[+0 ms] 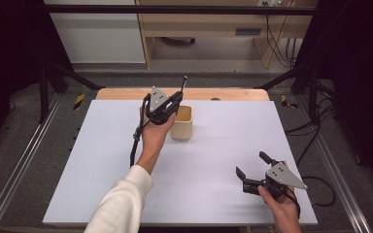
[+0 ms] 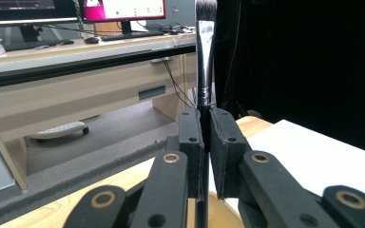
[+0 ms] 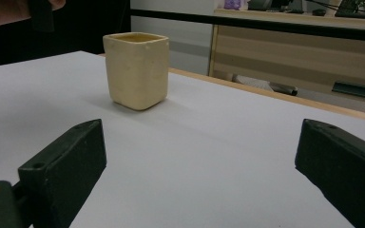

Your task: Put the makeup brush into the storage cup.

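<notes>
A makeup brush (image 2: 204, 52) stands upright between the jaws of the left gripper (image 2: 204, 142), which are pressed together on its dark handle just below the metal ferrule, so the bristled head rises clear above the pads. In the high view the brush (image 1: 183, 86) sticks up and slightly away from the person, over the far-left part of the white board (image 1: 126, 184), and the left gripper (image 1: 167, 108) hovers right beside the cream square cup (image 1: 182, 124), partly over its left rim. Gripping low on the handle, with the brush nearly vertical, suits lowering the handle end into the cup's open mouth; that reads as the step in hand, and the brush does not look to be inside the cup yet. The lower end of the handle is hidden behind the gripper, so how close it sits to the rim cannot be told.

The cup (image 3: 136, 69) stands upright on the board, toward the far side, nothing else near it.

The right gripper (image 1: 252, 167) rests low at the near right, well apart from the cup, with its jaws spread wide and nothing between them; it seems parked out of the way, aimed toward the cup so it could steady it if needed. Beyond the board's far edge a strip of wooden tabletop (image 1: 233, 94) shows.
</notes>
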Demonstrator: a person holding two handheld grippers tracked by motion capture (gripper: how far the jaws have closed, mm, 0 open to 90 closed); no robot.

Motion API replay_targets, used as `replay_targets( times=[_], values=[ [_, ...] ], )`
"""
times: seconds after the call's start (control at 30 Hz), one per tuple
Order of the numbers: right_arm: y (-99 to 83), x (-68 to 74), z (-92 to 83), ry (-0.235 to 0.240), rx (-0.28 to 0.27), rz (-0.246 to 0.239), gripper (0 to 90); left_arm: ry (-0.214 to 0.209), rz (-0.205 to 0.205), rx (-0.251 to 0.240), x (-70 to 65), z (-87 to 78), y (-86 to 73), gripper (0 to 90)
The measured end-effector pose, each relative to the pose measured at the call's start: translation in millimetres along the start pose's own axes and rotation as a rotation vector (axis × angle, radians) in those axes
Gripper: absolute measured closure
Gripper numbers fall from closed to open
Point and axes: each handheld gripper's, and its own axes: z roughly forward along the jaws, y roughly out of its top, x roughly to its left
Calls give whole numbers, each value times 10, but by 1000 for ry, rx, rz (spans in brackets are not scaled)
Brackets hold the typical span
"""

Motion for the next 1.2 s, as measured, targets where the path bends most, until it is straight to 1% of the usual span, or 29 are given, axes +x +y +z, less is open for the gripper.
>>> replay_targets(
  times=[0.23,0.37,0.5,0.57,0.67,0.77,0.87,0.97,1.1,1.2],
  values=[
    [1,-1,-4,0,-1,1,34,-6,-6,4,-29,50,-48,838],
    [2,0,-3,1,-1,0,34,-11,2,13,-43,70,-78,838],
    [3,4,-2,2,-2,-1,34,-11,-5,18,-44,93,-120,838],
    [3,3,0,2,-3,-2,34,-2,-1,26,-42,97,-142,838],
    [2,1,1,3,-3,-3,34,-1,-7,30,-37,105,-176,838],
    [2,5,0,4,0,-2,34,5,1,38,-29,104,-196,838],
    [2,8,1,4,2,-1,35,4,9,44,-34,103,-207,838],
    [2,8,1,4,2,-1,35,1,4,43,-38,103,-220,838],
    [2,9,1,3,0,-4,35,-2,12,52,-47,103,-249,838],
    [2,10,3,4,3,-5,35,-3,6,54,-48,99,-272,838]
  ],
)
